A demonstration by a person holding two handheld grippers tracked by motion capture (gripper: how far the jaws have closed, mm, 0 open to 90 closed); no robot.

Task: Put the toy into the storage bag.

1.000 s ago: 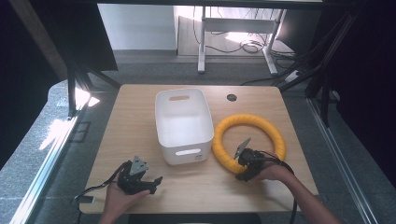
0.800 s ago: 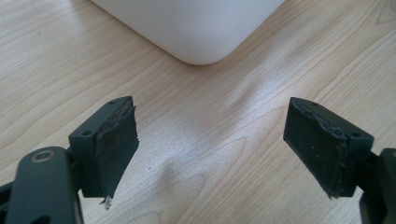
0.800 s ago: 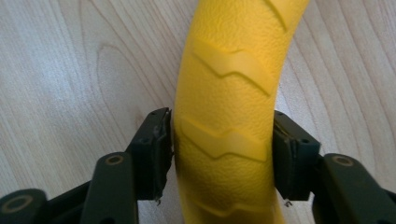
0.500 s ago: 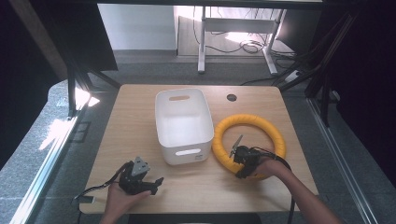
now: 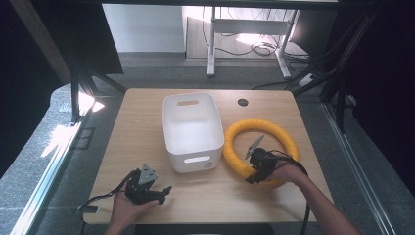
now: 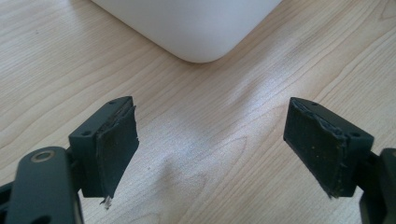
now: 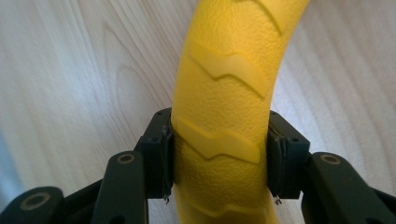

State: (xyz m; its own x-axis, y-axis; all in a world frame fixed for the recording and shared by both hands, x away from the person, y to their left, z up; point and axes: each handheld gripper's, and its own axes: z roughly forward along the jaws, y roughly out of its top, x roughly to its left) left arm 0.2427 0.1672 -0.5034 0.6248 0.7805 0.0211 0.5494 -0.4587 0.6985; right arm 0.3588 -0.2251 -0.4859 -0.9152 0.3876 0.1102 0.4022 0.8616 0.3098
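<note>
Two jaws of the right gripper (image 7: 219,156) now pinch the yellow ring (image 5: 238,157) at its near-left arc, lower right of the high view, having shifted leftward along it. The ring looks ready to lift toward the white bin (image 5: 191,129). Left gripper (image 6: 210,149) rests wide, empty, on the bench (image 5: 142,122).

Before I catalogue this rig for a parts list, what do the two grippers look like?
Both the left gripper and right gripper are black, each with two flat jaws lined with worn dark pads. Each carries a grey three-cornered plate on top and trails a black cable.
</note>
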